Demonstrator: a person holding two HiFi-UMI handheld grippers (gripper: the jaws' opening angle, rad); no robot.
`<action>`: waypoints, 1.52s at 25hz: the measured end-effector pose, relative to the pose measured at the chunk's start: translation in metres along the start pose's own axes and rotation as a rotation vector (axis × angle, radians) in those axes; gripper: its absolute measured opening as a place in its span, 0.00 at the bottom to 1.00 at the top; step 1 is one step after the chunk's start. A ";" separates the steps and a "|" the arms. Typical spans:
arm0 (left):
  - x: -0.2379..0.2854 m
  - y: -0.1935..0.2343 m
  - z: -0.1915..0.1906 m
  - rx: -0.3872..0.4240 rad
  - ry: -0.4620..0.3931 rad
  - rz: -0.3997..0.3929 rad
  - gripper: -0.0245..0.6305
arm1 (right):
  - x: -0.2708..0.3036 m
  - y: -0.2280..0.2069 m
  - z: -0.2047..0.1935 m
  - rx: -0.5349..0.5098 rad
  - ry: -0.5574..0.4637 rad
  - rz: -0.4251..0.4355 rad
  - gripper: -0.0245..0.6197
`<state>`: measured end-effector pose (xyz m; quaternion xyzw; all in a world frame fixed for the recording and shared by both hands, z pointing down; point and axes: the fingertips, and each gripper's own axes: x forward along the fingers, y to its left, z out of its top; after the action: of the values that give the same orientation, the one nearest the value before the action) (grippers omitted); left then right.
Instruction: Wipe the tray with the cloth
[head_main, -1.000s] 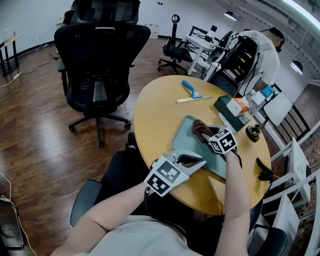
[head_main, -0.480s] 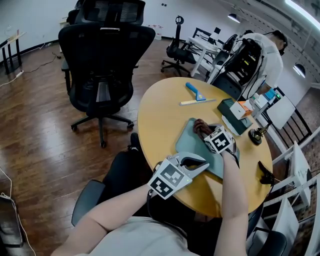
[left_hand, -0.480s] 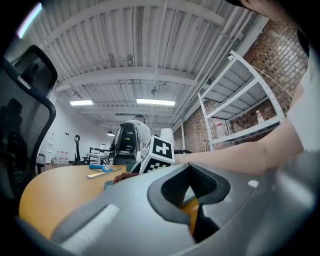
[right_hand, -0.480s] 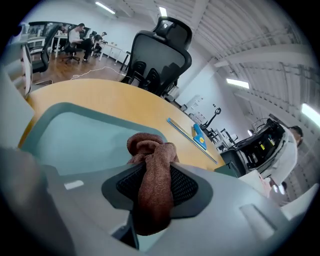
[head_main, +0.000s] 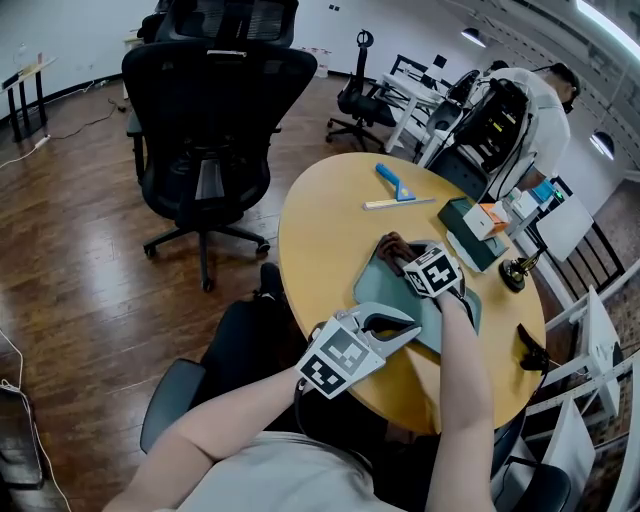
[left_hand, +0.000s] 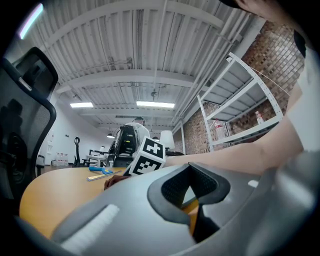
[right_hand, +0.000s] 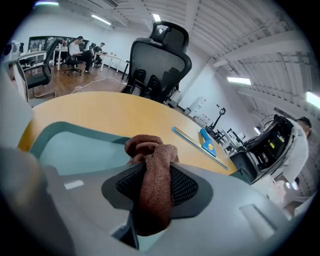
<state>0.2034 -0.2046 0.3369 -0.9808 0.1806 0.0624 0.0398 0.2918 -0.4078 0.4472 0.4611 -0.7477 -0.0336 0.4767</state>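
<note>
Head view looks steeply down on a round wooden table (head_main: 320, 230), with a grey-green tray (head_main: 372, 288) lying near the person's edge of it.

Left gripper (head_main: 402, 325) lies almost level at the tray's near rim. Its jaws are drawn close together on that rim, and a thin sliver of the tray shows edge-on between the pads in the left gripper view.

Right gripper (right_hand: 150, 192) tilts down over the tray's far end. Its jaws stand partly apart and are clamped on a reddish-brown cloth (right_hand: 152, 170), which fills the gap between the pads (the bunched end bulges out past the fingertips and rests on the tray floor).

Beyond the tray, well apart from it, lie a long pale ruler (head_main: 392, 203) and, just beside it, a blue-handled scraper (head_main: 390, 180) with a round yellow sticker; its print is too small to read.

Each gripper carries a marker cube (head_main: 433, 272) with black-and-white square patterns. An orange-and-white box (head_main: 480, 217) sits at the table's right edge, its label not legible.
</note>
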 end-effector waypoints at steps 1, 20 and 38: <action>0.000 0.000 0.000 0.001 0.001 0.000 0.53 | 0.001 0.000 0.001 0.003 -0.001 0.003 0.25; -0.002 0.002 0.001 -0.003 -0.006 -0.002 0.53 | -0.013 0.040 0.020 -0.063 -0.035 0.130 0.25; -0.005 -0.008 0.005 0.011 -0.040 -0.061 0.53 | -0.075 0.123 0.024 -0.111 -0.116 0.310 0.25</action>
<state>0.2009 -0.1952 0.3327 -0.9842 0.1500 0.0797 0.0506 0.2021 -0.2925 0.4431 0.3107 -0.8331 -0.0277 0.4567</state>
